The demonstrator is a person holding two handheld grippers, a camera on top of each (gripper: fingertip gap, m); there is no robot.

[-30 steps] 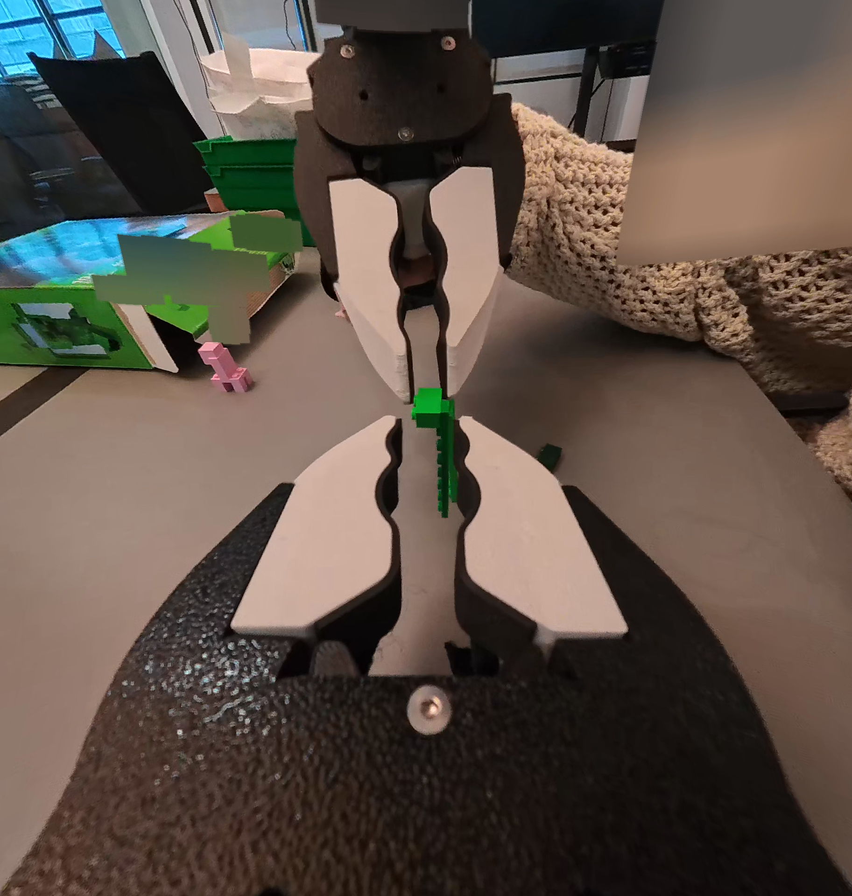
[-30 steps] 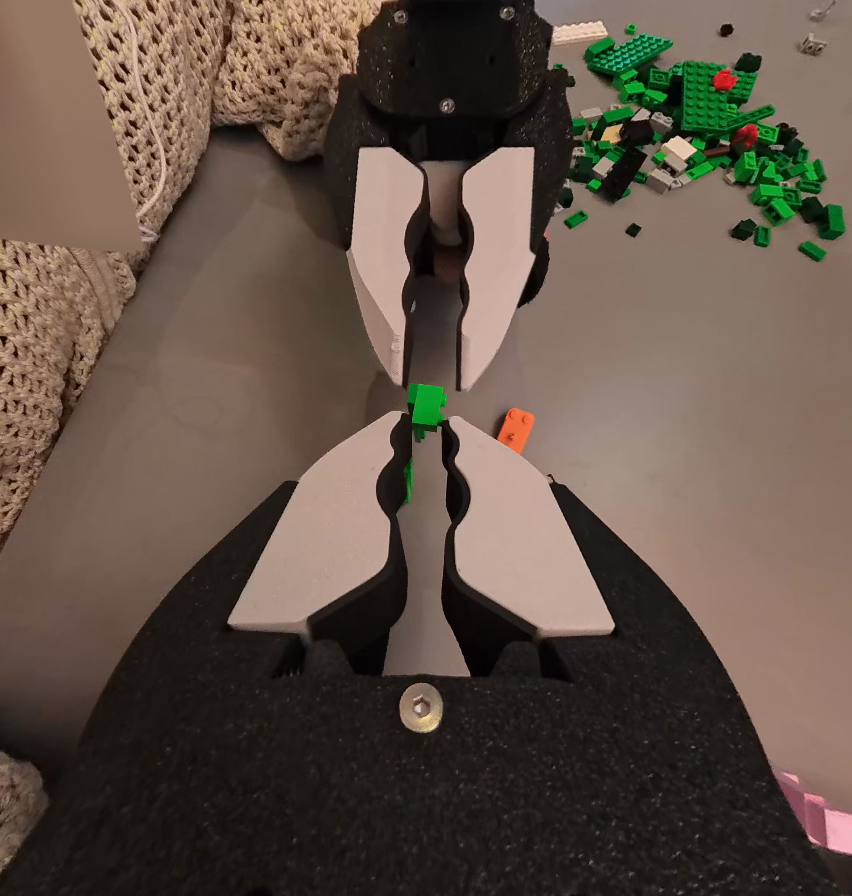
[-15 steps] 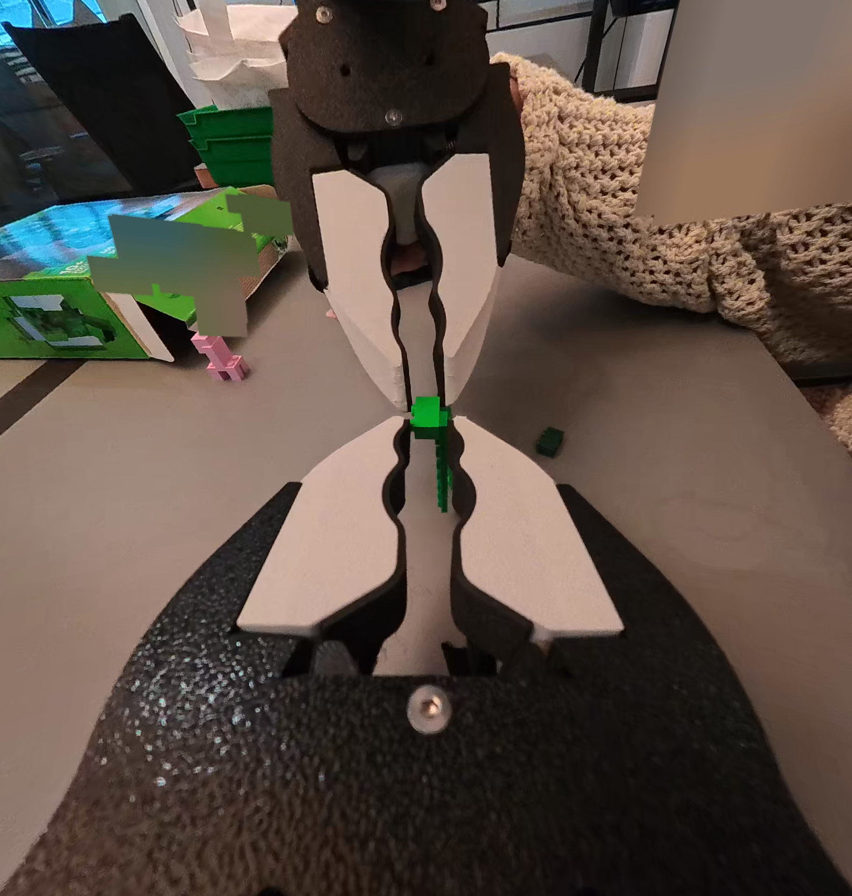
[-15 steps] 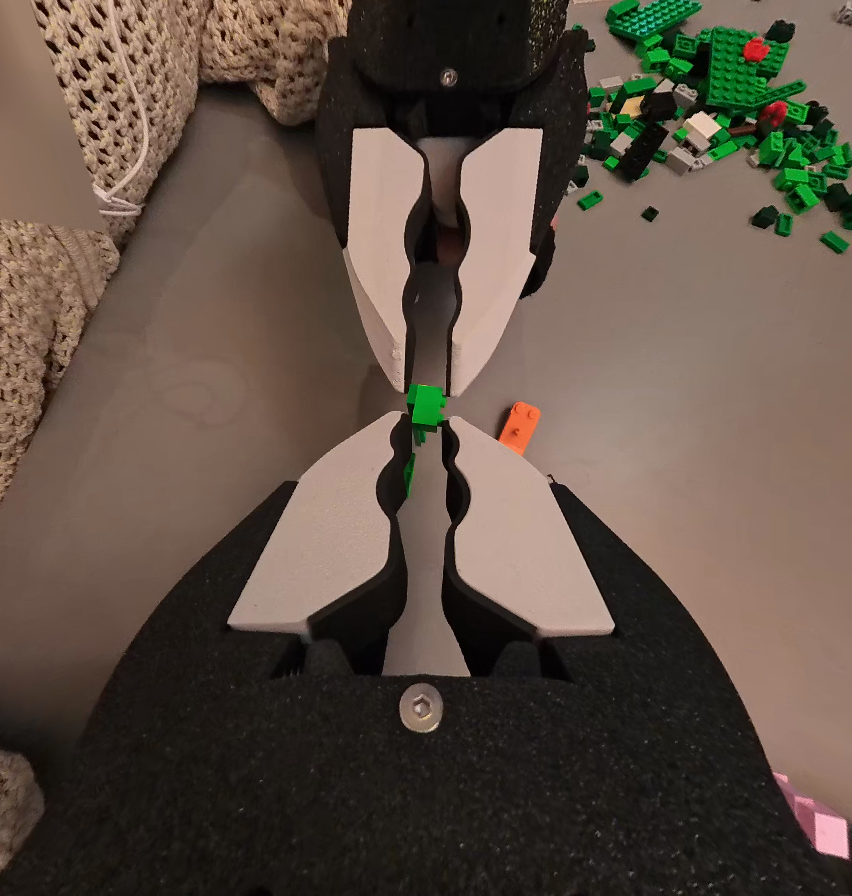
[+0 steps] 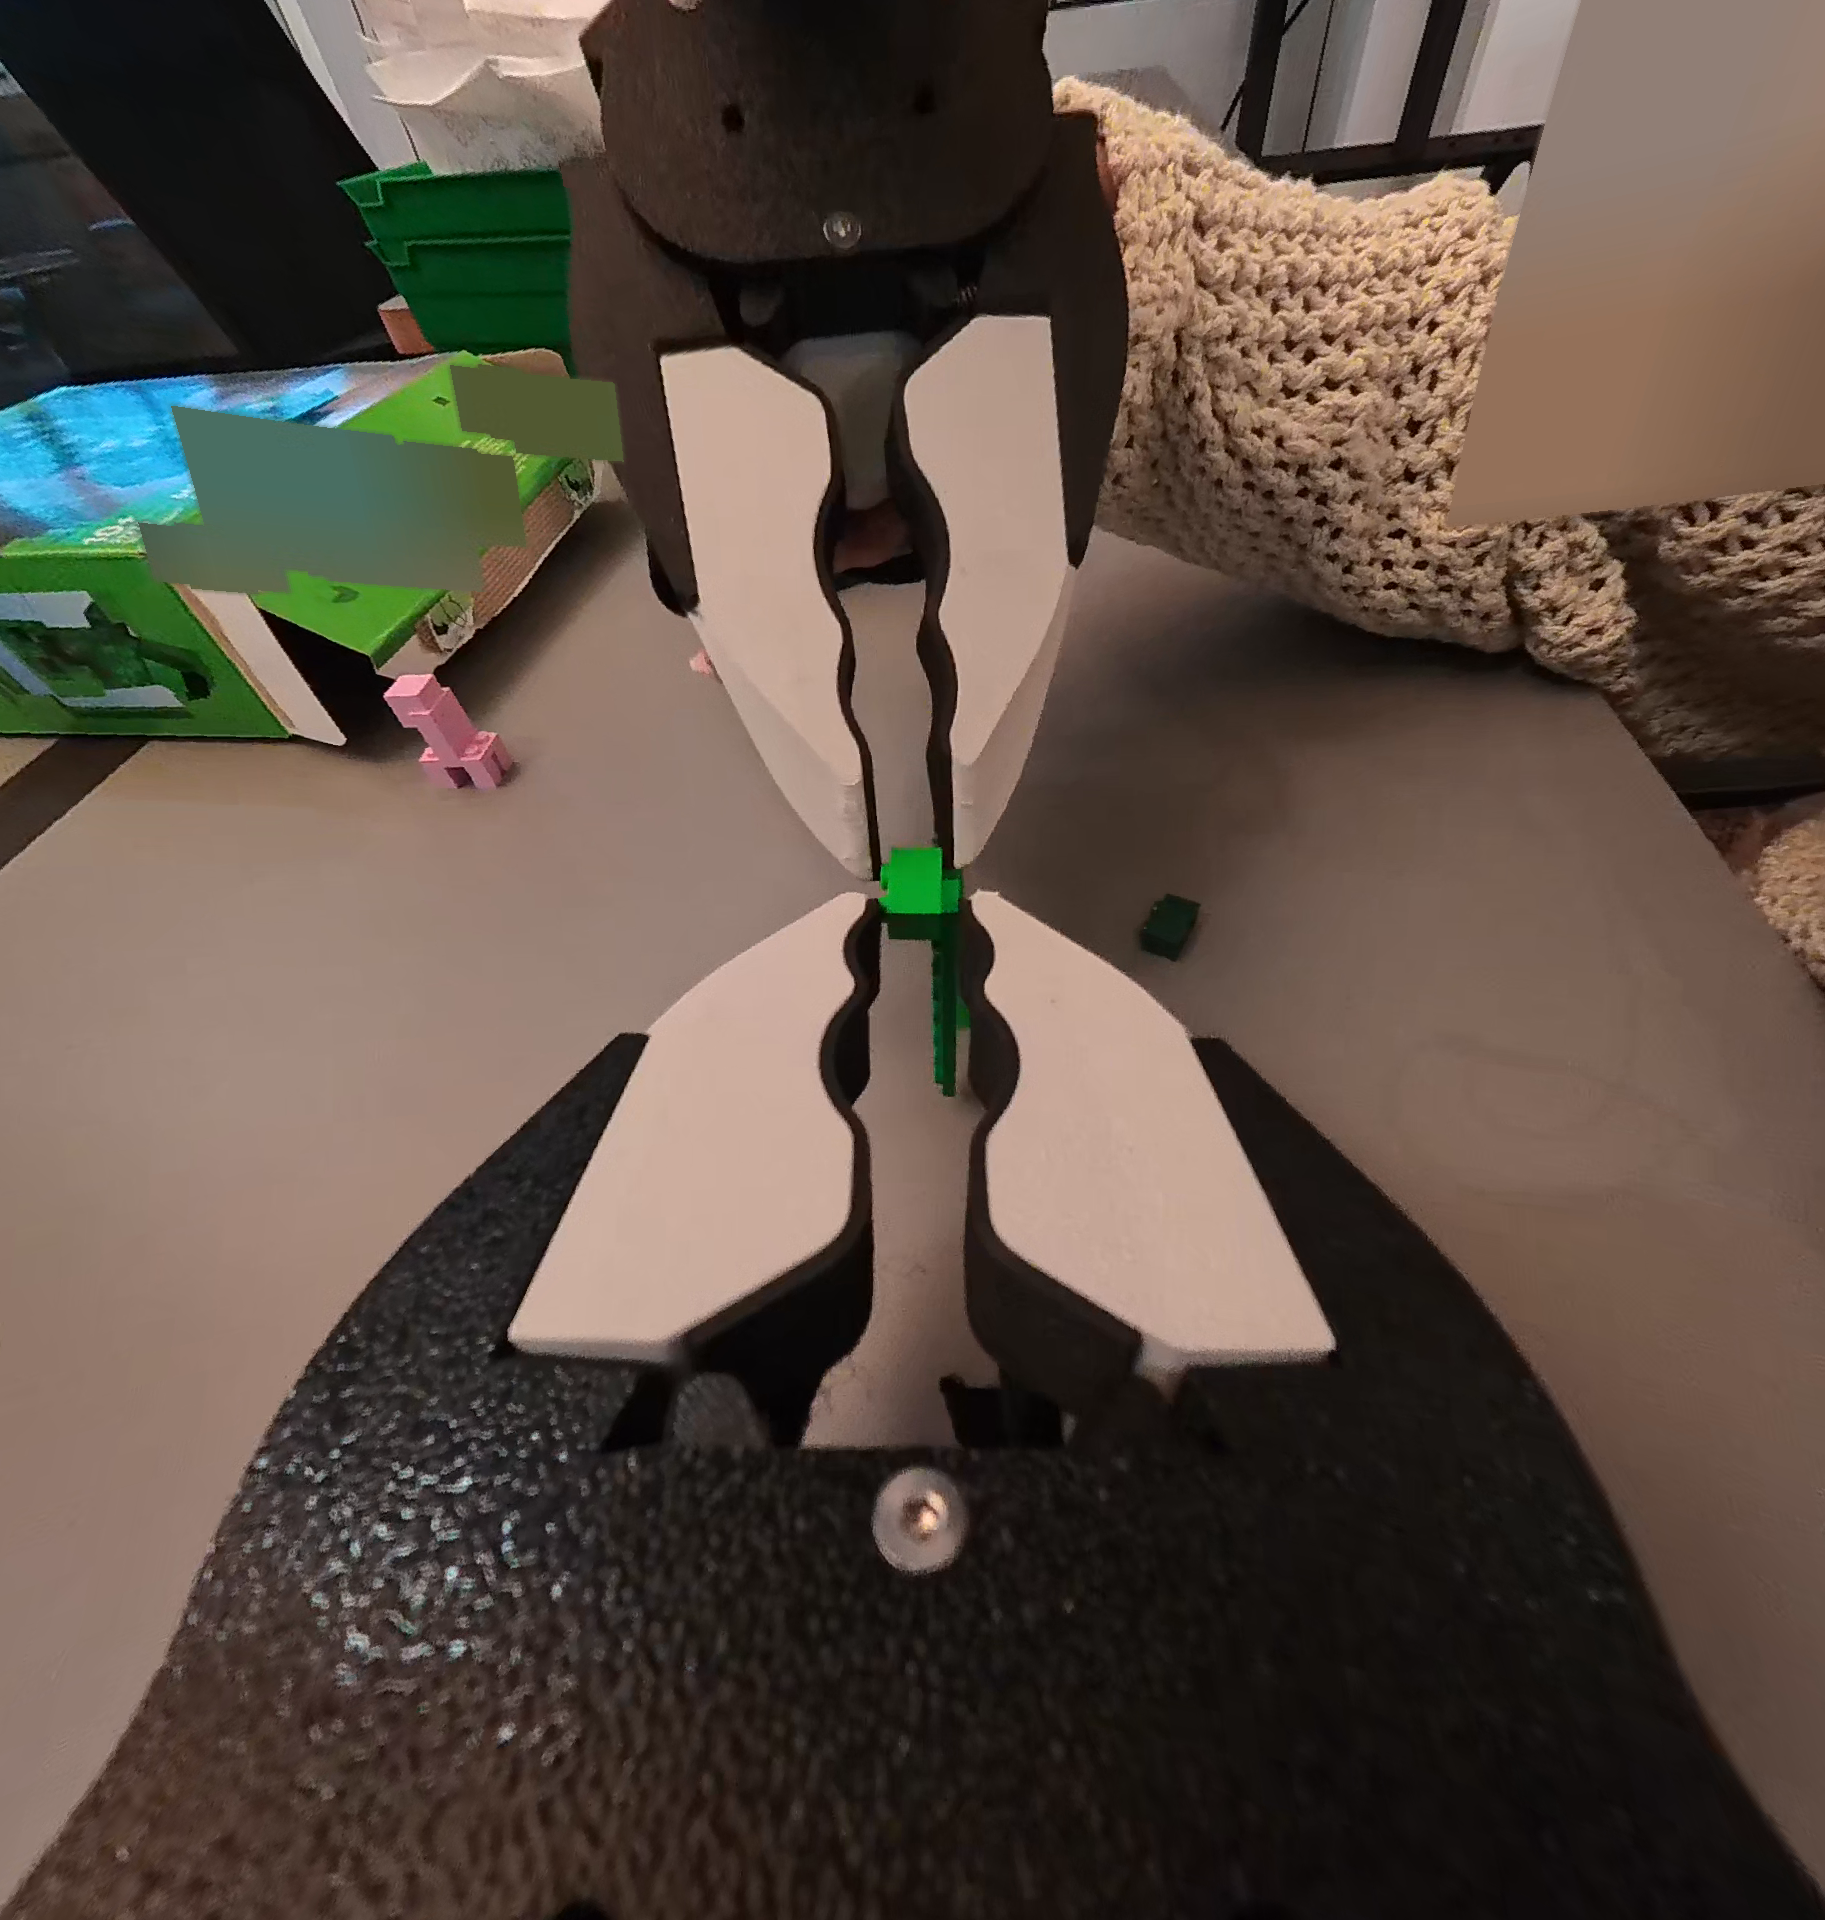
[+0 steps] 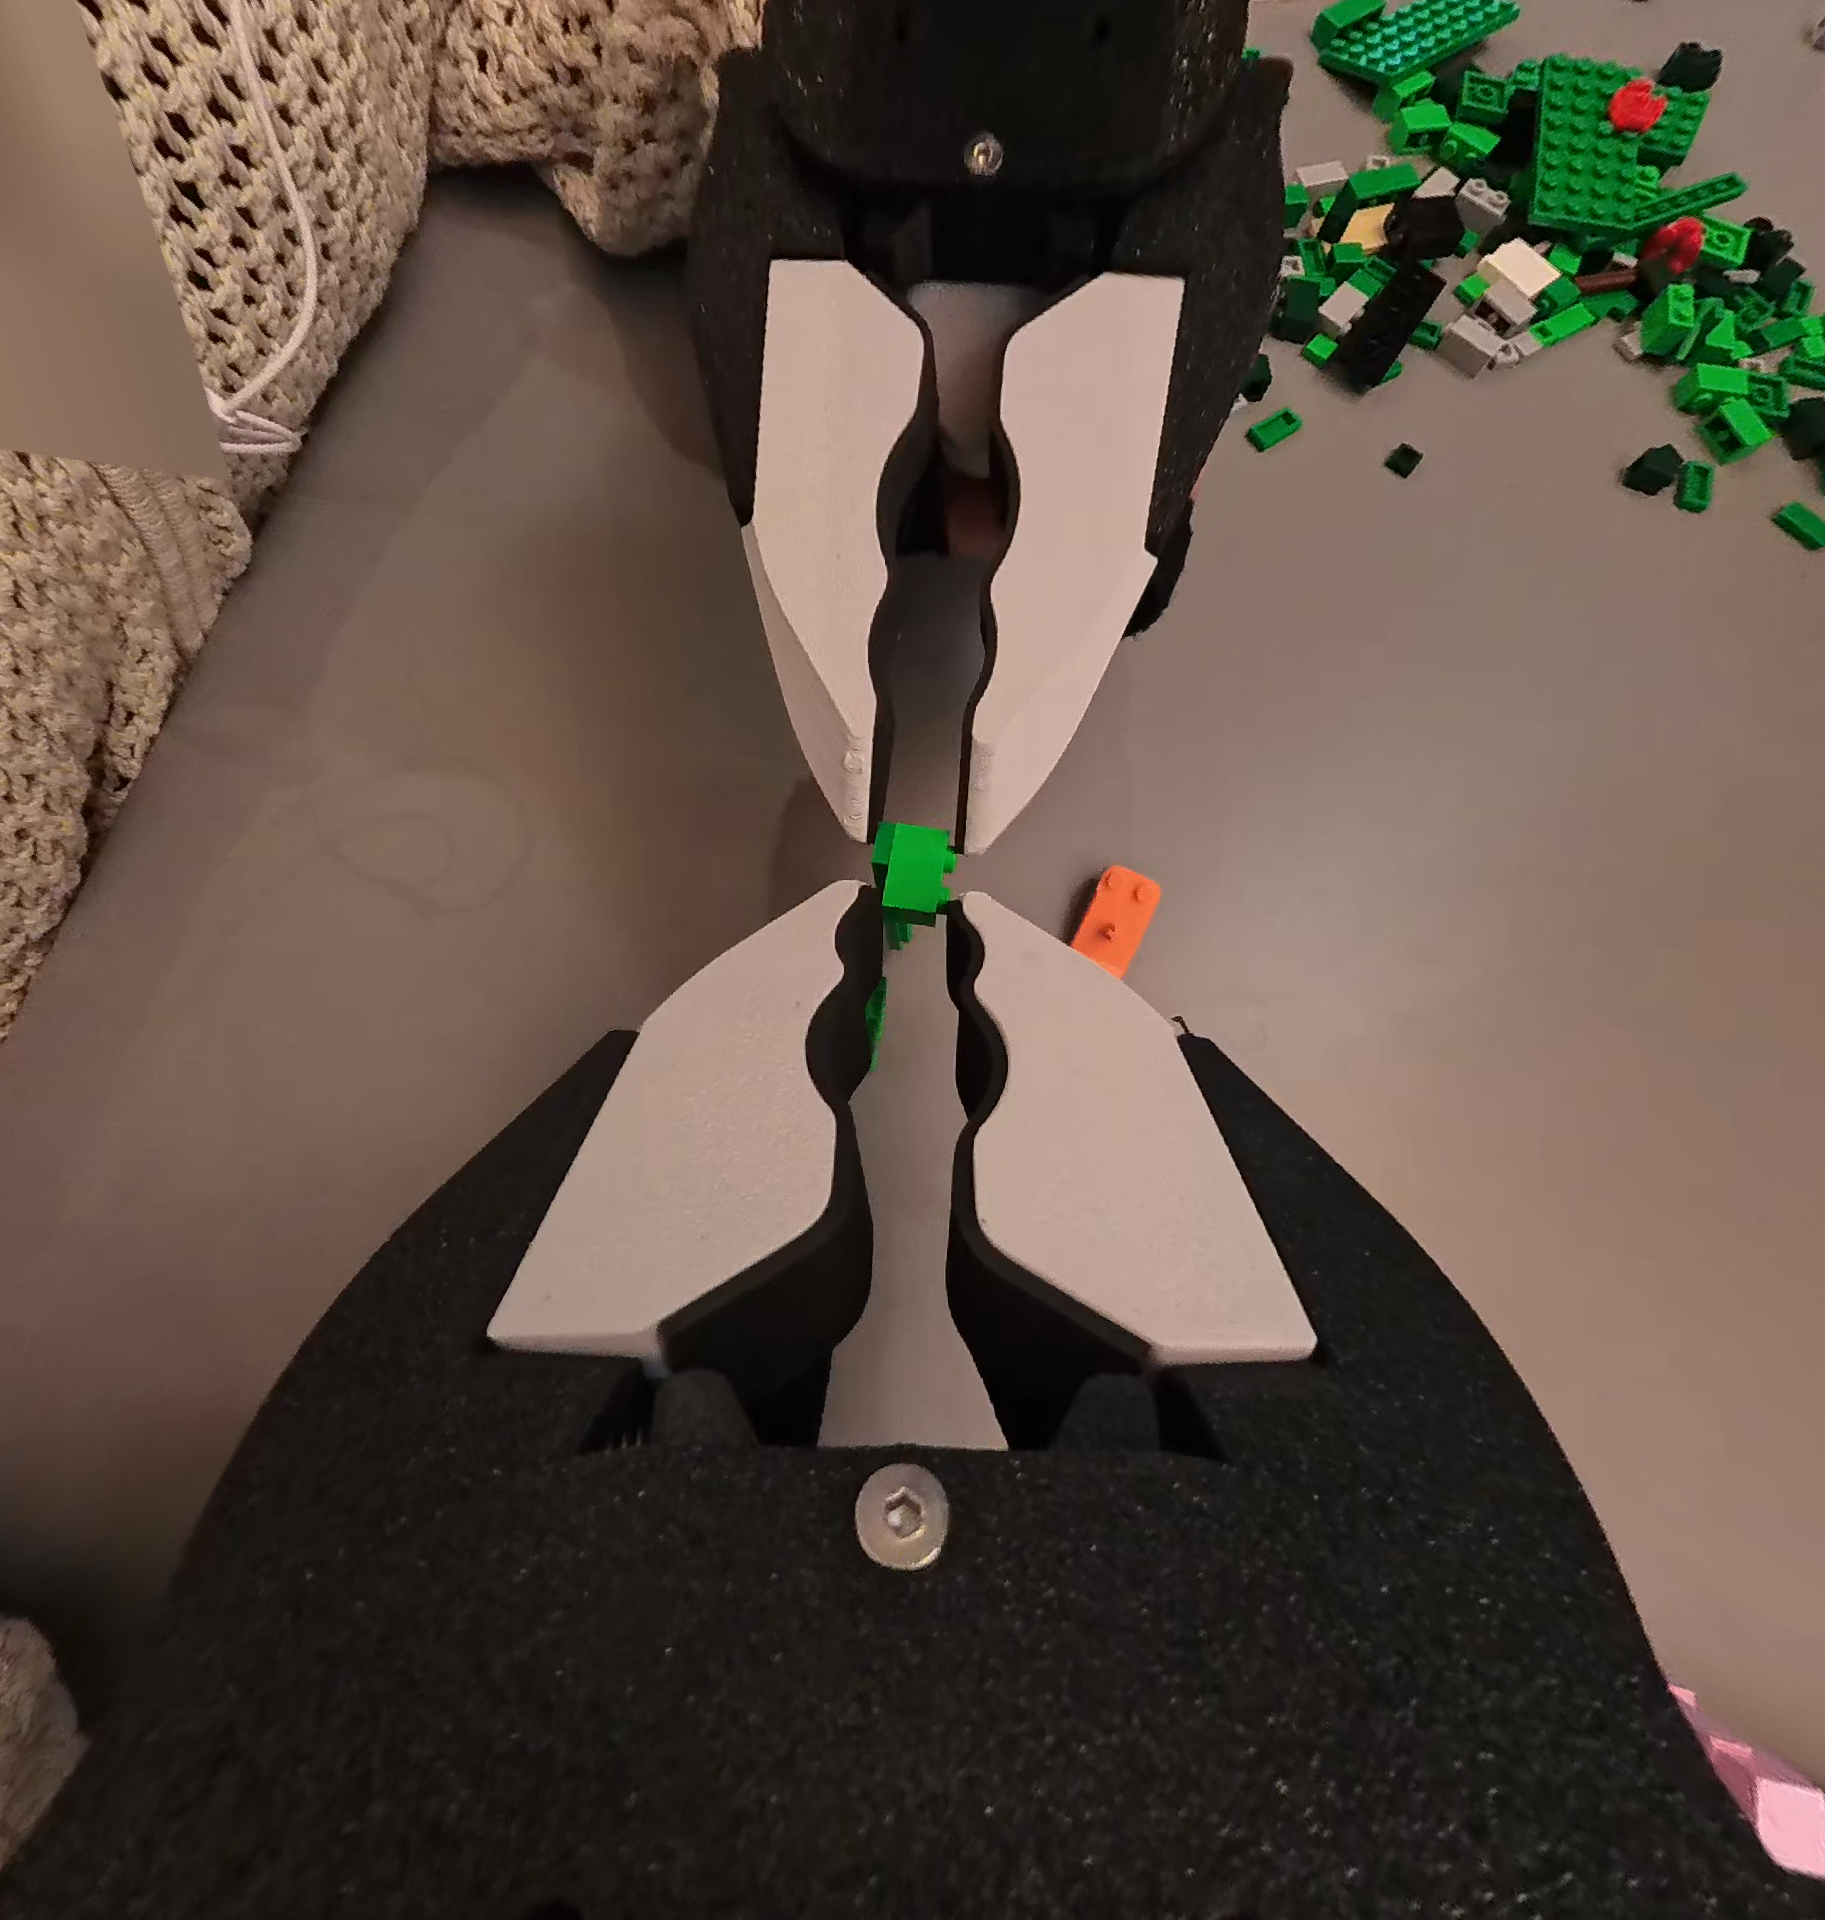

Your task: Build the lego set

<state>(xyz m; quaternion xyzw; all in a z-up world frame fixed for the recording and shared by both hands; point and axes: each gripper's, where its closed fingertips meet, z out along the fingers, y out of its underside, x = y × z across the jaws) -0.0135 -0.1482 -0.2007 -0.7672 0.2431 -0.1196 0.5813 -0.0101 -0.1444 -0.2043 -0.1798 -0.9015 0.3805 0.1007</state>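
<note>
Green box [image 5: 108, 665] beside pink figure [image 5: 449, 732]

Green brick [image 5: 920, 891] (orange piece [image 6: 1118, 918] nearby).

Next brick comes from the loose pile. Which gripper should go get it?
Left, probably. In the right wrist view the loose pile lies just beside the left gripper, beyond the right gripper. Both tips meet on the green piece, so right would hold it.

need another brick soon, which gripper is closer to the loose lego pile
Left. The loose lego pile lies just beside the left gripper and its body. The right gripper sits farther back, its tips meeting the left's at the green piece.
</note>
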